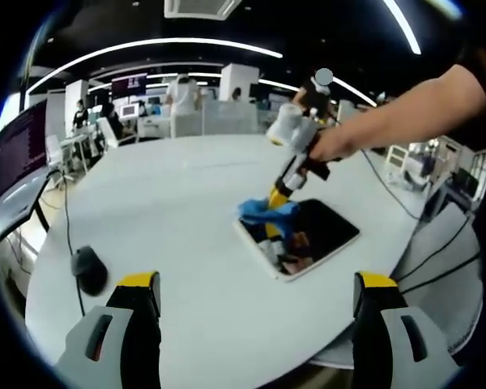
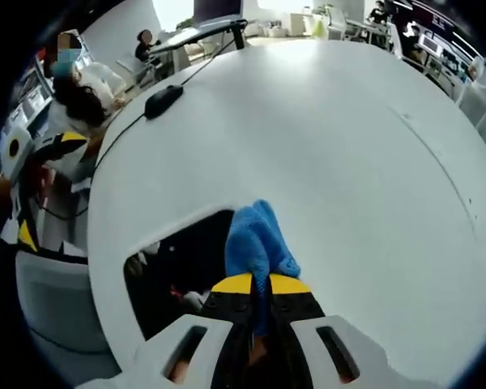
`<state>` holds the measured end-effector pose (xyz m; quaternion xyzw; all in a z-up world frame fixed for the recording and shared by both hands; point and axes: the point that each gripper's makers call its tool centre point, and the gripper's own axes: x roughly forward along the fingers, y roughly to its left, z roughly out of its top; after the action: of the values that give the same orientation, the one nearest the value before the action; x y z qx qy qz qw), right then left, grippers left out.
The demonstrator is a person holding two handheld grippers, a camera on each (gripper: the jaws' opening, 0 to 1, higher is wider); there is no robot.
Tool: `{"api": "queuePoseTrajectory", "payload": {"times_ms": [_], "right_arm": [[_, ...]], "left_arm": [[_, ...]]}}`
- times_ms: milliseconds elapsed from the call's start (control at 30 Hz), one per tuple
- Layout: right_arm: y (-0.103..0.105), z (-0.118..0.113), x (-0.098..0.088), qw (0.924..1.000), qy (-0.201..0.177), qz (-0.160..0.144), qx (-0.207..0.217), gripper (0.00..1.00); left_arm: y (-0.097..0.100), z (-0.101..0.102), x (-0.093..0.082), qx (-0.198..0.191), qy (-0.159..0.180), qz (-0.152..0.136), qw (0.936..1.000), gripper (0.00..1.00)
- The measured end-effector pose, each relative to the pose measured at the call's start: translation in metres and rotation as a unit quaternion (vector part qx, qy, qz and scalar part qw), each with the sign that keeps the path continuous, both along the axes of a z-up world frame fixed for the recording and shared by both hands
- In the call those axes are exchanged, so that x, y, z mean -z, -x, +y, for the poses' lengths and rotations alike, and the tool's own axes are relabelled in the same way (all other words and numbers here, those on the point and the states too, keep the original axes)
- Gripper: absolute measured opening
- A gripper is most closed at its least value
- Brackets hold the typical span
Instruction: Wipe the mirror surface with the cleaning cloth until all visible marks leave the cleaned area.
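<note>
Right gripper view, crumpled blue cloth [image 2: 257, 243], dark mirror [image 2: 182, 267]

Cloth [image 2: 257, 243]: soft, nubby blue fabric, matt. Mirror [image 1: 308, 239]: dark glossy glass, smooth, reflective, in a pale frame. Desk [image 2: 332, 138]: smooth white top with a faint sheen; mouse [image 1: 89, 270]: matt black plastic.

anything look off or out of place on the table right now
Nothing stands out. The mirror lies flat on the white table, the right gripper presses the blue cloth on it, and a black mouse sits apart near the edge.
</note>
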<state>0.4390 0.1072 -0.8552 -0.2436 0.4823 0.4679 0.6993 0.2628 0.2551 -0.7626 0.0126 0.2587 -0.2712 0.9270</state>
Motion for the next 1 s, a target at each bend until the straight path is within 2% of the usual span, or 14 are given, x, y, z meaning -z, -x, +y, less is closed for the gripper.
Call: {"api": "queuePoseTrajectory", "payload": {"times_ms": [133,267,367,533,633,700,1000], "right_arm": [[0.001,-0.003,0.0,1.0,0.002,-0.004,0.004,0.0],[0.003,0.0,-0.001,0.9997,0.011,-0.021,0.001,0.0],[0.004,-0.001,-0.002,0.9988,0.02,-0.044,-0.003,0.0],[0.006,-0.002,-0.004,0.9969,0.017,-0.074,0.02,0.0],[0.007,-0.001,-0.005,0.9929,0.022,-0.115,0.022,0.0],[0.009,-0.001,-0.005,0.9914,0.025,-0.125,0.03,0.0],[0.016,-0.003,-0.003,0.9928,0.02,-0.109,0.046,0.0]], "left_arm": [[-0.001,-0.001,0.0,0.002,0.0,-0.002,1.0,0.99],[-0.001,-0.002,0.001,0.001,0.001,-0.003,1.0,0.99],[-0.001,-0.003,0.002,0.002,0.001,-0.002,1.0,0.99],[-0.002,-0.007,0.002,0.004,0.002,-0.005,1.0,0.99],[-0.003,-0.009,-0.002,0.005,0.005,-0.008,0.9999,0.99],[-0.006,-0.01,-0.006,0.004,0.009,-0.012,0.9999,0.99],[-0.008,-0.016,-0.016,0.006,0.011,-0.021,0.9997,0.99]]}}
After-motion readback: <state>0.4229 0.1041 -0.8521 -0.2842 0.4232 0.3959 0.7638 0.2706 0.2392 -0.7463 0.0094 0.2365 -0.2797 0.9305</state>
